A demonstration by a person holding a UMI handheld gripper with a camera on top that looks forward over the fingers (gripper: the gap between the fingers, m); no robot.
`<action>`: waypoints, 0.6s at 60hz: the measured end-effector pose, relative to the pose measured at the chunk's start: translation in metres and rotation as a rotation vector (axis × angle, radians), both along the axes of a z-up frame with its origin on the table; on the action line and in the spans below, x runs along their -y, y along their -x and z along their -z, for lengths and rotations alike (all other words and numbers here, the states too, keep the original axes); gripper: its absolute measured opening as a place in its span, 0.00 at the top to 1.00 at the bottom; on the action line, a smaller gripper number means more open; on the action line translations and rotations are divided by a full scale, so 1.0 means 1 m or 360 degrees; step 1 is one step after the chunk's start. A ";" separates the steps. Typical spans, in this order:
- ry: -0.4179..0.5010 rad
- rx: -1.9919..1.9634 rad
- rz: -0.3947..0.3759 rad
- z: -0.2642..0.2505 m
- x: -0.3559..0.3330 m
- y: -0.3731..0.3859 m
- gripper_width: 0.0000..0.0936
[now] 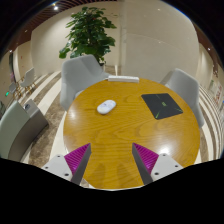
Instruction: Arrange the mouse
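A white mouse (pixel 106 105) lies on the round wooden table (pixel 125 135), left of the middle and well beyond my fingers. A dark square mouse mat (pixel 160 104) lies to its right, apart from it. My gripper (pixel 112 160) hovers over the near edge of the table. Its two fingers with magenta pads (pixel 77 158) stand wide apart with only bare tabletop between them. Nothing is held.
Grey chairs stand round the table: one behind the mouse (pixel 82 75), one at the right (pixel 186 88), one at the near left (pixel 20 125). A large green potted plant (pixel 88 32) stands behind the table by a light wall.
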State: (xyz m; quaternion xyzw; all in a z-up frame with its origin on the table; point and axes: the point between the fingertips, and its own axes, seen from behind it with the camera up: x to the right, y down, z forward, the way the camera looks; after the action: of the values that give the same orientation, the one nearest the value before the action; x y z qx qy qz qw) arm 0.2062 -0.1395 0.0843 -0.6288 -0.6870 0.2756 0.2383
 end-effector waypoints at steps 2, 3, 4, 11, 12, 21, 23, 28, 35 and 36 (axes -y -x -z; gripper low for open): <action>-0.0004 0.0010 -0.0007 0.000 0.011 0.009 0.08; -0.0002 0.0011 -0.0011 0.002 0.016 0.012 0.08; 0.0003 0.0004 -0.0013 0.007 0.018 0.010 0.08; 0.0003 -0.0021 -0.0014 0.017 0.041 0.039 0.08; 0.0000 -0.0028 -0.0010 0.019 0.043 0.045 0.08; 0.0006 -0.0057 0.0026 0.036 0.060 0.096 0.08; 0.0012 -0.0067 0.0042 0.045 0.059 0.102 0.08; 0.0013 -0.0054 0.0077 0.059 0.062 0.134 0.08; 0.0014 -0.0051 0.0115 0.077 0.062 0.167 0.08; 0.0014 -0.0051 0.0118 0.078 0.062 0.171 0.08</action>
State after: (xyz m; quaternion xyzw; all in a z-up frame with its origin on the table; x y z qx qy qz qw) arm 0.0353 -0.2010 0.0063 -0.6502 -0.6581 0.2799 0.2566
